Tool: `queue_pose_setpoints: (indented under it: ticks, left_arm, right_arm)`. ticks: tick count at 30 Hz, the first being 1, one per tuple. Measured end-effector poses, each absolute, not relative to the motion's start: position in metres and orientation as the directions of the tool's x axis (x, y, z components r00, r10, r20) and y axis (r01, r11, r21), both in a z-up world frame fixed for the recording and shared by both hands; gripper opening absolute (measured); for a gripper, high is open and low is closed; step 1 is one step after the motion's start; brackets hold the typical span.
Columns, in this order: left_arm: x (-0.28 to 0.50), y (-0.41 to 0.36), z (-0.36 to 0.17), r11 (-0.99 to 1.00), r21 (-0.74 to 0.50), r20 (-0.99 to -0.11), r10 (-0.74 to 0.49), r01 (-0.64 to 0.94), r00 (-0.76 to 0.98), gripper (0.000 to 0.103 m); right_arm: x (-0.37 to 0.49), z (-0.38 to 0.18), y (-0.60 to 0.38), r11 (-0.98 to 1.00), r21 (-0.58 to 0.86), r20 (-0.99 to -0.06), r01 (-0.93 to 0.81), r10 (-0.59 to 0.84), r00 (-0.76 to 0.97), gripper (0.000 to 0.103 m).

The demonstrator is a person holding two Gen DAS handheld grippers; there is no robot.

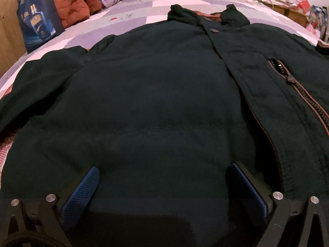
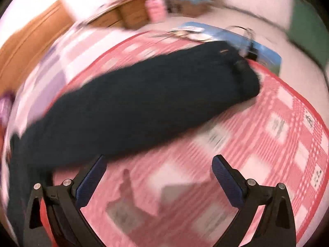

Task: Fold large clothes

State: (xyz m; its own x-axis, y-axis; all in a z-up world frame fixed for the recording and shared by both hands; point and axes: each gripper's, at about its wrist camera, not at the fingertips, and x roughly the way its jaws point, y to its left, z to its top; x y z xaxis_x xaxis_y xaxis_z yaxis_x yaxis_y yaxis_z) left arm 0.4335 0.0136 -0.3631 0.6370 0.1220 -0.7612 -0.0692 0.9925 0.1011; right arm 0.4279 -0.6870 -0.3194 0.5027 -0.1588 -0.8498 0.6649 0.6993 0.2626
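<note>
Left wrist view: the dark jacket [image 1: 156, 94] lies front-up on the bed [image 1: 144, 6], collar away from the tool, hem nearest it. The left gripper [image 1: 162, 187] hangs over the hem with jaws spread wide, pinching nothing. Ahead to the right runs the zipper [image 1: 304, 94]. In the blurred right wrist view, the right gripper [image 2: 159, 177] is equally spread and empty over the pink checked cover [image 2: 267, 144], a sleeve [image 2: 144, 98] stretched ahead of it. The garment looks laid out, folding not begun; next each tool probably needs an edge or sleeve to fold inward.
</note>
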Motion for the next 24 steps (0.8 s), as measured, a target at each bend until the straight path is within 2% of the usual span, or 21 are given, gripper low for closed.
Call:
queue_pose_setpoints:
  ticks: [5,8,9,10,11,12,14,15,20,24]
  left_arm:
    - [0.433,0.012,-0.364,0.991,0.118,-0.757,0.135,-0.07,0.639,0.103]
    - [0.433,0.012,-0.364,0.99,0.123,-0.755,0.139,-0.069,0.641,0.103]
    - [0.433,0.012,-0.364,0.99,0.123,-0.755,0.139,-0.069,0.641,0.103]
    - [0.433,0.012,-0.365,0.99,0.124,-0.754,0.139,-0.069,0.642,0.103]
    - [0.433,0.012,-0.365,0.99,0.124,-0.754,0.139,-0.069,0.642,0.103]
    - [0.433,0.012,-0.365,0.99,0.123,-0.754,0.138,-0.069,0.642,0.103]
    - [0.433,0.012,-0.365,0.99,0.121,-0.755,0.137,-0.069,0.642,0.103]
    - [0.433,0.012,-0.365,0.99,0.121,-0.755,0.137,-0.069,0.641,0.103]
    - [0.432,0.012,-0.365,0.991,0.118,-0.753,0.134,-0.068,0.645,0.103]
    - [0.432,0.012,-0.366,0.991,0.115,-0.75,0.132,-0.069,0.648,0.103]
  right_arm:
    - [0.454,-0.35,-0.723,0.55,0.362,-0.885,0.753,-0.05,0.462,0.103]
    - [0.459,-0.347,-0.733,0.511,0.41,-0.854,0.756,-0.077,0.515,0.103]
    - [0.461,-0.344,-0.736,0.507,0.441,-0.831,0.741,-0.081,0.55,0.097]
    - [0.462,-0.342,-0.739,0.494,0.447,-0.825,0.746,-0.096,0.557,0.09]
    - [0.462,-0.342,-0.743,0.479,0.442,-0.827,0.758,-0.11,0.551,0.068]
    - [0.461,-0.341,-0.746,0.468,0.444,-0.825,0.765,-0.119,0.552,0.037]
    - [0.456,-0.334,-0.751,0.457,0.491,-0.793,0.742,-0.118,0.597,0.019]
    - [0.457,-0.328,-0.75,0.478,0.483,-0.787,0.734,-0.131,0.603,0.015]
    - [0.474,-0.277,-0.732,0.589,0.356,-0.757,0.726,-0.273,0.593,0.012]
    - [0.505,-0.207,-0.678,0.716,0.15,-0.669,0.682,-0.435,0.603,0.012]
